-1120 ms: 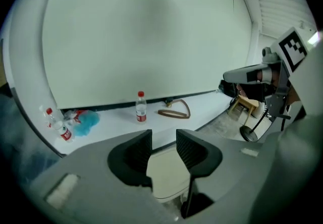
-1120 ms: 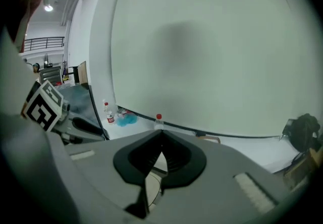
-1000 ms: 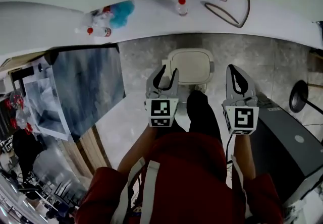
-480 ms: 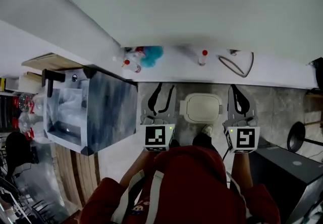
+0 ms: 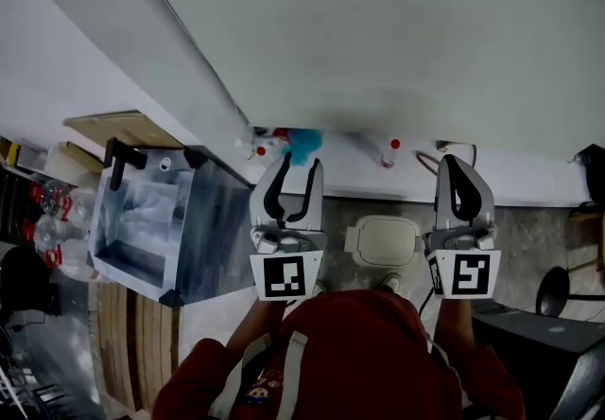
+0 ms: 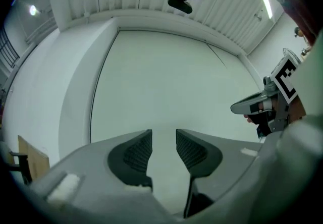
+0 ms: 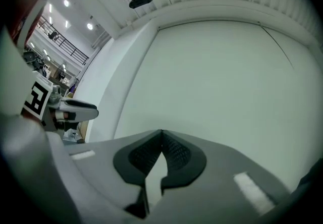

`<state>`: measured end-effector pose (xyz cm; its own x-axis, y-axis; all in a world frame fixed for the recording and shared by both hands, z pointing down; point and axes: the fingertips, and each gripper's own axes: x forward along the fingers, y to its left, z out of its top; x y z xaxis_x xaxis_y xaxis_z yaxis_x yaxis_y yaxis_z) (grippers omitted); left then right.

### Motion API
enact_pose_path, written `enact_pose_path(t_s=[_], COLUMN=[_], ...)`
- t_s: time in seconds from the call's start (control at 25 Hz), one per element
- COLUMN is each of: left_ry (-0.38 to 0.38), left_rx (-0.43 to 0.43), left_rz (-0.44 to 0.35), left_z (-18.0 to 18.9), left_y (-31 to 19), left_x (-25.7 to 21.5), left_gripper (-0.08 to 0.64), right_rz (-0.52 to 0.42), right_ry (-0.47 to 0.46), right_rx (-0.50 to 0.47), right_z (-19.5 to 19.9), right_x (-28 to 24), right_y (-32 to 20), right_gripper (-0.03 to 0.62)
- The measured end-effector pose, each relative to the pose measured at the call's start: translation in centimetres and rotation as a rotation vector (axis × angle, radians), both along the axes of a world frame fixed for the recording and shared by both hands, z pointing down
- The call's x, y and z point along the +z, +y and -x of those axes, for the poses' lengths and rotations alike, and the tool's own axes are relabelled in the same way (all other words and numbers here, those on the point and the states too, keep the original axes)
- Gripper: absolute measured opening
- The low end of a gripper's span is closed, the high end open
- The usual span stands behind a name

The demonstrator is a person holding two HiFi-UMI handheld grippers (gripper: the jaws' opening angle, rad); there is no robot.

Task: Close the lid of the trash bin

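Trash bin point(image 5: 383, 241), cream-coloured, stands on the grey floor point(image 5: 534, 243) in the lower middle of the head view, its lid point(image 5: 388, 236) lying flat over it. It sits between the two gripper bodies and touches neither. Only this view shows the bin. It also shows a white ledge point(image 5: 539, 183) along the wall above it, carrying a red-capped bottle point(image 5: 389, 154) and a blue fluffy thing point(image 5: 304, 142), and the person's red top point(image 5: 350, 352) at the bottom edge.

Both gripper views point upward at a plain white wall point(image 6: 166, 81) and a ribbed ceiling, with no bin and no floor in them. Each catches the other gripper at its edge.

The left hand-held gripper point(image 5: 295, 166) is raised left of the bin. In its own view the ribbed pads point(image 6: 136, 153) stand a narrow gap apart, with only wall showing between them. The right hand-held gripper point(image 5: 457, 167) is raised right of the bin. In its own view the jaws meet at the tips, and only a thin wedge of light shows lower down, with nothing held.
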<state>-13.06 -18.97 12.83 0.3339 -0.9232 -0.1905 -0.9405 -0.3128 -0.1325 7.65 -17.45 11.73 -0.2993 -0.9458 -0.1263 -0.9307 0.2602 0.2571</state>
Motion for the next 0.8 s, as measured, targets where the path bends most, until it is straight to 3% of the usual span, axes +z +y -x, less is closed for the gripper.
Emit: enact_pose_path(t_s=[0.28, 0.48, 0.8], left_ry=[-0.006, -0.004, -0.006], left_rx=[-0.039, -0.043, -0.051], left_rz=[-0.083, -0.077, -0.061], left_z=[2.1, 2.0, 1.5], left_y=[0.3, 0.5, 0.8], left_x=[-2.9, -2.7, -1.9], left_gripper=[0.152, 0.147, 0.076], right_rz=[-0.031, -0.03, -0.009], right_ry=[-0.006, -0.009, -0.01], right_rx=[0.031, 0.022, 0.001], right_z=[-1.0, -0.9, -0.3], right_x=[-1.4, -1.4, -0.6], right_y=[-0.1, 0.1, 0.5], right_gripper=[0.002, 0.001, 0.001])
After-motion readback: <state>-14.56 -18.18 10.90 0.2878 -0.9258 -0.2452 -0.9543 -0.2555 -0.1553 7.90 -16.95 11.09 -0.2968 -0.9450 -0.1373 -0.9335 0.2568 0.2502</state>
